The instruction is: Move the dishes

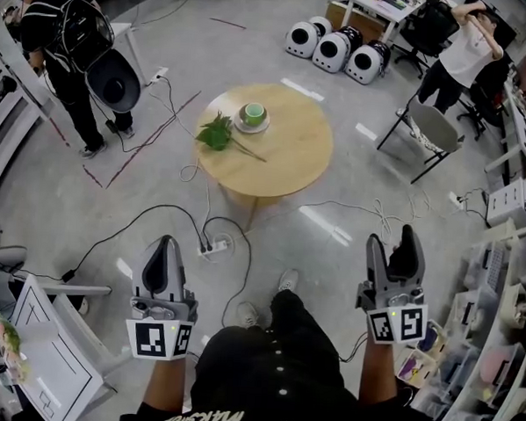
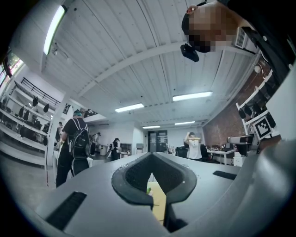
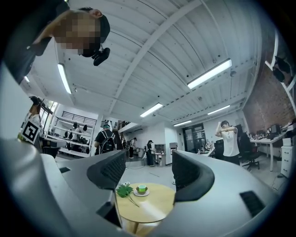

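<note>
Dishes sit well ahead of me: a green cup (image 1: pixel 253 113) on a white saucer (image 1: pixel 242 125), beside a leafy green sprig (image 1: pixel 216 132) on the round wooden table (image 1: pixel 288 158). My right gripper (image 1: pixel 391 243) gapes wide and empty, and my left gripper (image 1: pixel 164 244) is pinched together on nothing. I should step closer, keep the right one level and aim for the saucer's rim, clear of the sprig.

Grey floor (image 1: pixel 245 55), round wooden table (image 1: pixel 288 154), grey chair (image 1: pixel 434 128), white panelled ceiling (image 3: pixel 152 55), strip lights (image 3: pixel 209 74), brick wall (image 3: pixel 277 99)

Cup (image 1: pixel 253 113) on saucer (image 1: pixel 264 124), sprig (image 1: pixel 216 132) perhaps touching
</note>
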`<action>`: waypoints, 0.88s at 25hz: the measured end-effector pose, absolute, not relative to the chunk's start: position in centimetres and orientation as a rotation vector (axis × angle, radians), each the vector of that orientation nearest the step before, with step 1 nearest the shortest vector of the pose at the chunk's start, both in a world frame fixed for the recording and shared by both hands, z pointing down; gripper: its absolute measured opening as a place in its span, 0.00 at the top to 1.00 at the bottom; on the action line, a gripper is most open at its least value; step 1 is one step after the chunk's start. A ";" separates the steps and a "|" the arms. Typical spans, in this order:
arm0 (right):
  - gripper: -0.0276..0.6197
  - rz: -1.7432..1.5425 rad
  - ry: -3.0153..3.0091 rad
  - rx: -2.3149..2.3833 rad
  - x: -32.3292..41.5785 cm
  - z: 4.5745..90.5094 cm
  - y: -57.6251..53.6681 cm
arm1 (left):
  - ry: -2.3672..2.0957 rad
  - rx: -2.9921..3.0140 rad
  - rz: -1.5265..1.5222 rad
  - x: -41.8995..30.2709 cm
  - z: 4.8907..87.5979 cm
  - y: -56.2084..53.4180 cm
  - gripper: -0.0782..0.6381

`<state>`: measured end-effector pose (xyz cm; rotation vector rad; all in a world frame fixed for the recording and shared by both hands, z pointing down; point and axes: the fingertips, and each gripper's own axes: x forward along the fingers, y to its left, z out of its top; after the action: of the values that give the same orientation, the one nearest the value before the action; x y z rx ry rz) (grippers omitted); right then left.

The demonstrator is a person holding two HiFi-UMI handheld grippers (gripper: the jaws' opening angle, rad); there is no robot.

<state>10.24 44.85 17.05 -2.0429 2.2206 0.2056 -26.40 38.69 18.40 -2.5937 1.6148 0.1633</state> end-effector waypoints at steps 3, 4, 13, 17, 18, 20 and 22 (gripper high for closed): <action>0.50 0.200 2.214 -2.045 11.0 17.6 43.3 | 1.619 -2.586 0.159 -25.9 18.7 37.4 0.87; 0.50 0.196 2.210 -2.046 11.4 17.9 42.6 | 1.622 -2.583 0.157 -25.8 18.7 36.9 0.87; 0.50 0.204 2.230 -2.006 15.4 18.5 33.1 | 1.666 -2.540 0.151 -22.6 19.0 28.7 0.87; 0.50 0.208 2.242 -1.988 18.1 18.0 28.0 | 1.681 -2.506 0.146 -20.1 18.2 24.0 0.87; 0.50 0.212 2.246 -1.980 18.7 17.8 26.7 | 1.688 -2.495 0.142 -19.5 17.9 22.8 0.87; 0.50 0.215 2.258 -1.963 20.1 17.3 24.0 | 1.701 -2.473 0.143 -18.3 17.2 20.4 0.87; 0.50 0.215 2.271 -1.946 21.7 16.7 21.3 | 1.719 -2.450 0.148 -16.9 16.4 18.2 0.87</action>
<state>21.69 21.31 16.71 -1.9461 2.2714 0.2152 -16.93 18.25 16.43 -2.4500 1.7191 0.1483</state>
